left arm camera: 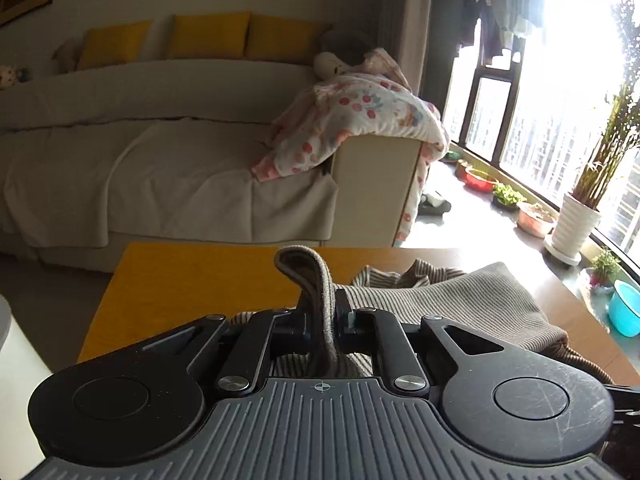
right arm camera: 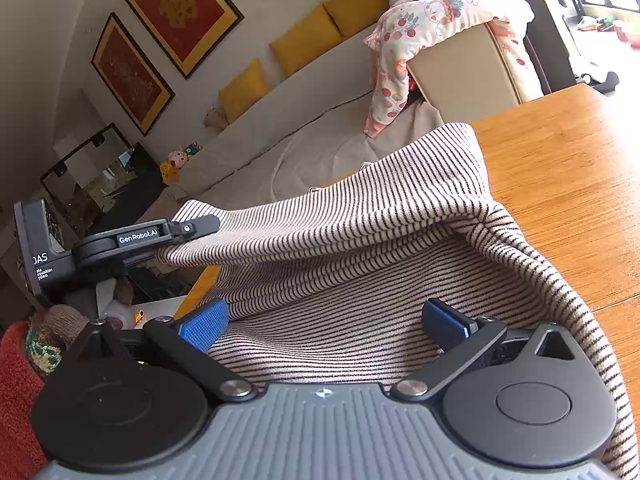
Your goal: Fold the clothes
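Setting: living room; wooden table [right arm camera: 560, 168] in front of a beige sofa [left arm camera: 160, 168] with yellow cushions [left arm camera: 208, 36] along its back, framed red pictures [right arm camera: 180, 12] above.

Item, far left: left gripper [left arm camera: 322, 320], jaws closed tight on a doubled edge of the striped garment [right arm camera: 360, 240]. A loop of fabric stands up between the jaws; in the right wrist view this gripper holds that edge lifted above the table, near the table's left side.

Item, centre: striped garment, heaped on the table, its upper layer raised like a flap over the layer lying flat.

Item, right: right gripper [right arm camera: 324, 324], jaws spread wide, blue pads [right arm camera: 206, 322] bare, nothing held; it hovers just over the flat lower layer.

Item, background right: floral blanket [left arm camera: 360, 120] draped over the sofa arm; potted plants [left arm camera: 576, 208] by the window.

Step in hand, as judged: early in the fold, one edge lifted, the other not yet taken. Next move likely calls for the right gripper to close on a matching edge so both can carry the layer over evenly.
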Demonstrator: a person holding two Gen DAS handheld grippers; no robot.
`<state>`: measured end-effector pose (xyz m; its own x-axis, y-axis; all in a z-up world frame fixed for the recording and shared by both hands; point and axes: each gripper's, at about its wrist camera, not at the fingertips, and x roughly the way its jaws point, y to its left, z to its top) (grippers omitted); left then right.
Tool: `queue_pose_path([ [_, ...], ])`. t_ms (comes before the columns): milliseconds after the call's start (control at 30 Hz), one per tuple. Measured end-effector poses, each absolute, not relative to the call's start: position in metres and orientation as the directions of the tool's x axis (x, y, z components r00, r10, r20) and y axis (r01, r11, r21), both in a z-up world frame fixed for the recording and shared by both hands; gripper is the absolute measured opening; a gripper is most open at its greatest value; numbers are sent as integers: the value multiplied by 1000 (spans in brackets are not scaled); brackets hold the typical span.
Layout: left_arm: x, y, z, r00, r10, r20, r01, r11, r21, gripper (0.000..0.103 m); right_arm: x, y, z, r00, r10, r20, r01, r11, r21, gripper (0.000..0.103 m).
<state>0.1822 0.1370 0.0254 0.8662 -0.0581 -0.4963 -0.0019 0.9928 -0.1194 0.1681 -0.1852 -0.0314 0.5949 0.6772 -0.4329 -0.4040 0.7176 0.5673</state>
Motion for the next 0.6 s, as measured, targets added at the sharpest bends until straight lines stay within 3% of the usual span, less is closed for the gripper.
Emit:
queue_pose_path([
  [67, 181, 138, 24, 863, -59, -501, 9, 995, -103, 12, 169, -185, -31, 595, 678, -432, -403, 716, 570, 103],
  [133, 181, 138, 5, 827, -58, -559, 12, 996, -86, 15, 169, -185, -31, 594, 679, -431, -402, 715, 572, 103],
  [233, 177, 140, -18, 804, -53, -592, 18, 998, -64, 24, 171, -185, -31, 594, 680, -431, -402, 714, 573, 103],
  [267, 172, 140, -17, 811, -52, -583, 27, 998, -52, 28, 171, -185, -31, 593, 679, -432, -403, 715, 572, 103],
  [367, 164, 147, -6, 821, -7, -571, -12, 1000, -29, 54, 173, -185, -31, 592, 679, -435, -404, 716, 569, 103],
  [433, 159, 152, 6, 841, 18, -541, -36, 999, -24, 55, 172, -185, -32, 594, 676, -436, -400, 718, 569, 103],
  [533, 153, 156, 26, 871, -80, -485, 12, 990, -141, 61, 172, -182, -31, 595, 669, -446, -401, 728, 556, 103],
  [600, 154, 152, 31, 862, -232, -450, 110, 953, -281, 77, 173, -178, -29, 581, 667, -467, -420, 737, 530, 103],
])
